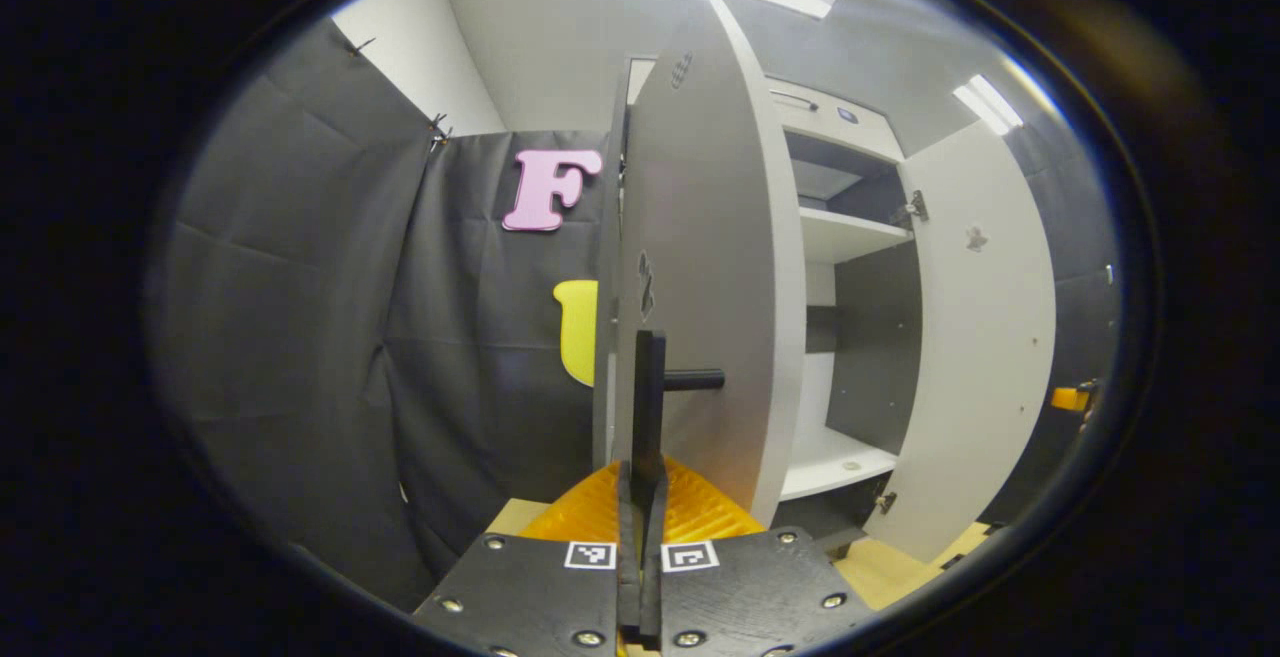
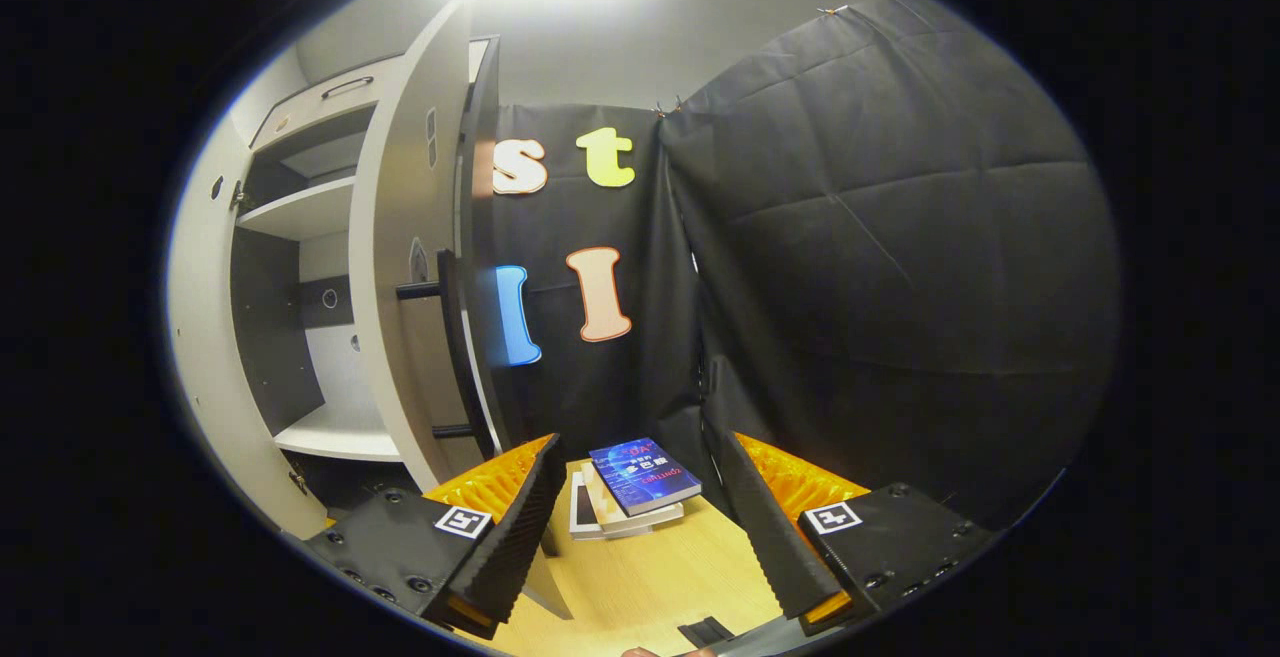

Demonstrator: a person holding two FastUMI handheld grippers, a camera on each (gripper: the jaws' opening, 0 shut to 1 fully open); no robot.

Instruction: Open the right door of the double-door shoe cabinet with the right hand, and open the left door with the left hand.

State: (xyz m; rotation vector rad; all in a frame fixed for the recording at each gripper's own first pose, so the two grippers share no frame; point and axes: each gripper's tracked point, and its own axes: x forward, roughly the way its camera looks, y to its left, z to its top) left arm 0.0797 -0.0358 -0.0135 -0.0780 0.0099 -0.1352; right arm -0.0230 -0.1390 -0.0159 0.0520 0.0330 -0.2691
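The white shoe cabinet [image 1: 845,232] stands with both doors swung out, its shelves bare. In the left gripper view, the left door [image 1: 710,287] is seen almost edge on, and my left gripper [image 1: 640,512] is shut on its black vertical bar handle [image 1: 648,397]. The right door [image 1: 985,337] hangs open at the far right. In the right gripper view, the right door [image 2: 400,267] stands open to the left, its black handle [image 2: 452,337] just beyond the fingertips. My right gripper [image 2: 640,447] is open and holds nothing. The left door [image 2: 200,337] shows at the far left.
A small stack of books [image 2: 640,482] lies on the wooden floor [image 2: 650,587] ahead of the right gripper, against the black cloth wall [image 2: 880,267]. Black cloth [image 1: 300,317] also hangs left of the cabinet. A small orange part [image 1: 1068,398] pokes out past the right door's edge.
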